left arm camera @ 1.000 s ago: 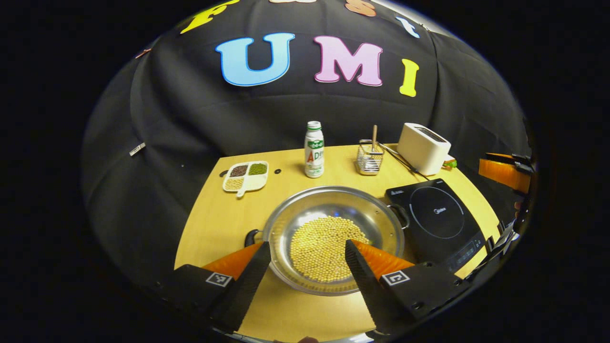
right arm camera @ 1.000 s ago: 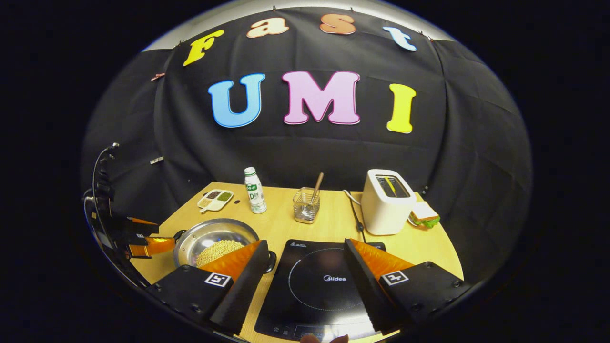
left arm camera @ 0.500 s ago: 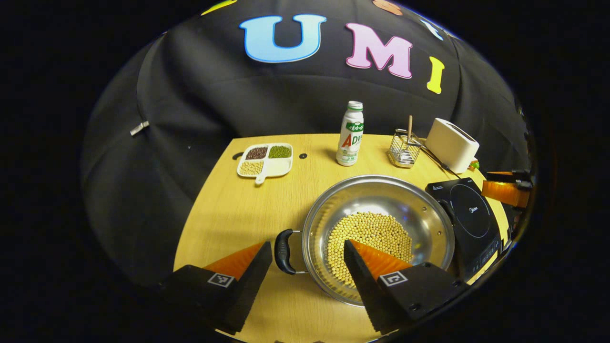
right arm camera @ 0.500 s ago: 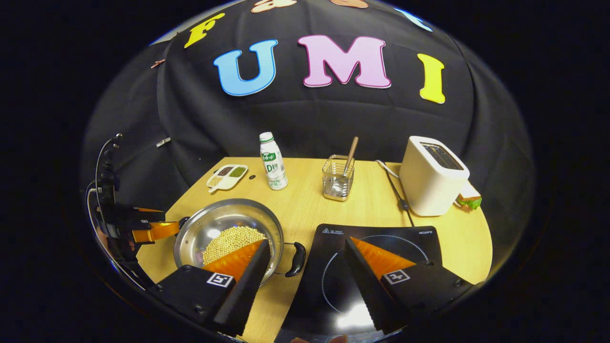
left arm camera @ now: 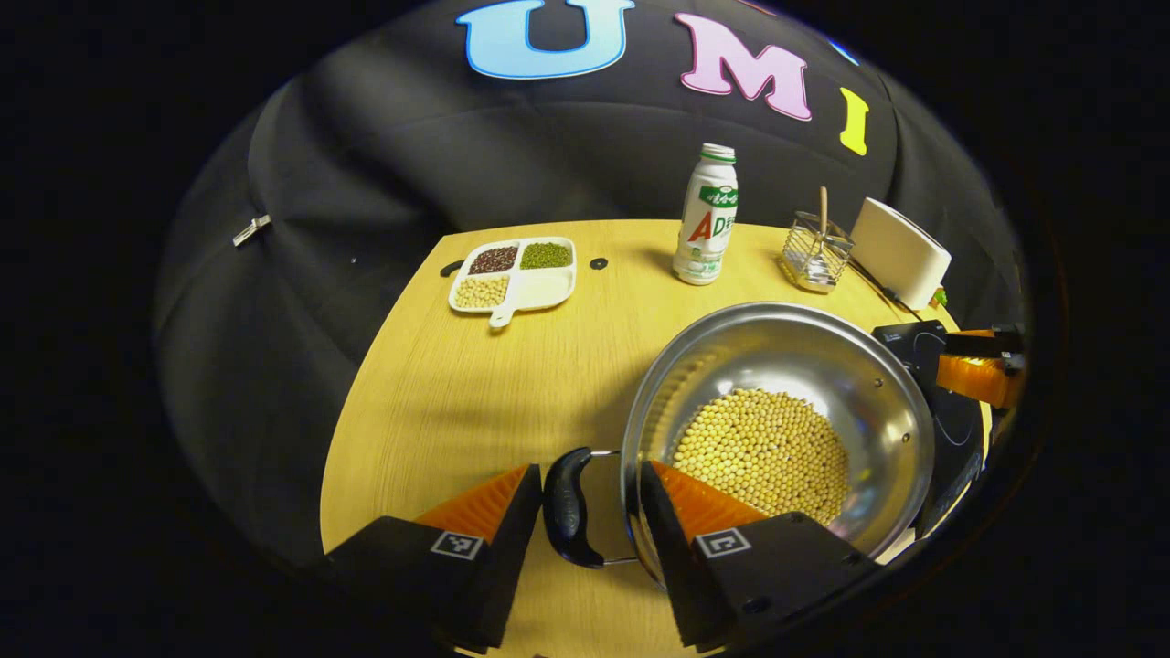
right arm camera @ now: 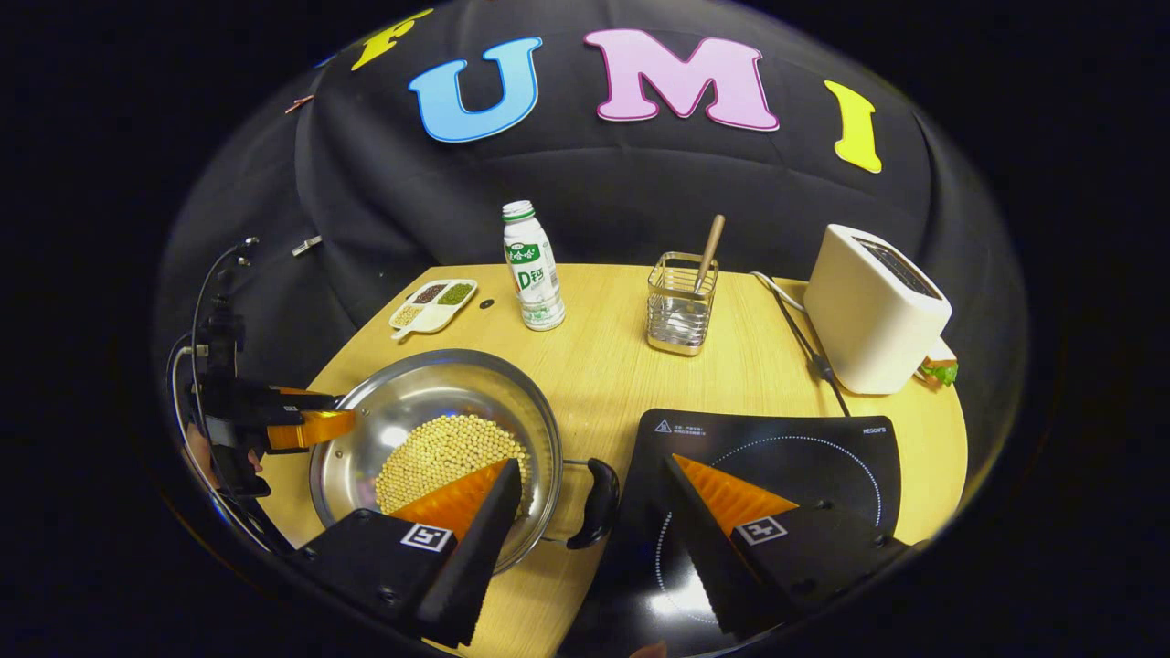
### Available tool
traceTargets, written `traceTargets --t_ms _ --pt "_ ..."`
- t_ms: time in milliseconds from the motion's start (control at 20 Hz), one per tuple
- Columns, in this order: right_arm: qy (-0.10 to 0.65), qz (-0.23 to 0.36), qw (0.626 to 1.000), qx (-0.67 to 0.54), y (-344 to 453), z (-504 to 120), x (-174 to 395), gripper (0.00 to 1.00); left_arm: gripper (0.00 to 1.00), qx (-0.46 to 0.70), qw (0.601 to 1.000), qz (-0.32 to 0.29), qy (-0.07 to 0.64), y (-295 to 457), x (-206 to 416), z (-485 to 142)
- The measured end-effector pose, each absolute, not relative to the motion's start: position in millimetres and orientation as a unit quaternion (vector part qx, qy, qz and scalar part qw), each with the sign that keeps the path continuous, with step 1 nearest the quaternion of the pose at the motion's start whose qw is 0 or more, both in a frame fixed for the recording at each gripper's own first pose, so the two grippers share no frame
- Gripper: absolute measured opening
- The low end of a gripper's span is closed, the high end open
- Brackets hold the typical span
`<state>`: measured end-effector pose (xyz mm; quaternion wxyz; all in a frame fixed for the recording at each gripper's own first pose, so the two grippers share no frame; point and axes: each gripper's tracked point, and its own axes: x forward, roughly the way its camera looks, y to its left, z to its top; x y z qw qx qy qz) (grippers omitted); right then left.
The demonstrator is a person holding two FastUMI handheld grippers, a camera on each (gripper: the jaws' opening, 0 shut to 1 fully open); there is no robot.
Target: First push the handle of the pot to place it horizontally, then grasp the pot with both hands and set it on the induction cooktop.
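A steel pot (left arm camera: 804,356) holding yellow beans (left arm camera: 763,452) sits on the wooden table, left of the black induction cooktop (right arm camera: 804,448). My left gripper (left arm camera: 590,468) is open, and the pot's black left handle (left arm camera: 567,507) lies between its fingers. My right gripper (right arm camera: 592,471) is open too, with the black right handle (right arm camera: 599,501) in its gap; one finger overlaps the pot (right arm camera: 430,384) rim, the other the cooktop. The right gripper (left arm camera: 978,375) also shows beyond the pot's far side, and the left gripper (right arm camera: 297,425) at the pot's left edge.
At the table's back stand a divided dish of beans (left arm camera: 512,274), a white bottle (right arm camera: 532,265), a wire basket with a wooden stick (right arm camera: 681,306) and a white toaster (right arm camera: 873,306) with its cord. A sandwich (right arm camera: 937,370) lies beside the toaster.
Both grippers came forward and lower toward the pot. Each now has a pot handle between its fingers. The left gripper's gap looks slightly narrower.
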<state>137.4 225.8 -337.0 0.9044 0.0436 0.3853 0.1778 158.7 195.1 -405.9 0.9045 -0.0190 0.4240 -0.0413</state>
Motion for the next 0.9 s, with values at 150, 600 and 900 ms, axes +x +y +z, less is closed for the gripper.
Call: traceTargets --t_ms 150,600,900 --pt "0.393 0.177 0.901 0.045 232.0 -344.4 137.7 0.96 0.66 -0.021 0.903 -0.062 0.425 196.4 156.1 -410.0" --pt "0.425 0.184 0.884 0.057 258.2 -368.7 134.7 0.88 0.65 0.018 0.897 -0.074 0.435 211.9 160.8 -413.7" --pt "0.467 0.169 0.867 0.038 271.2 -405.0 129.7 0.85 0.67 0.031 0.896 -0.059 0.439 213.1 164.7 -418.6"
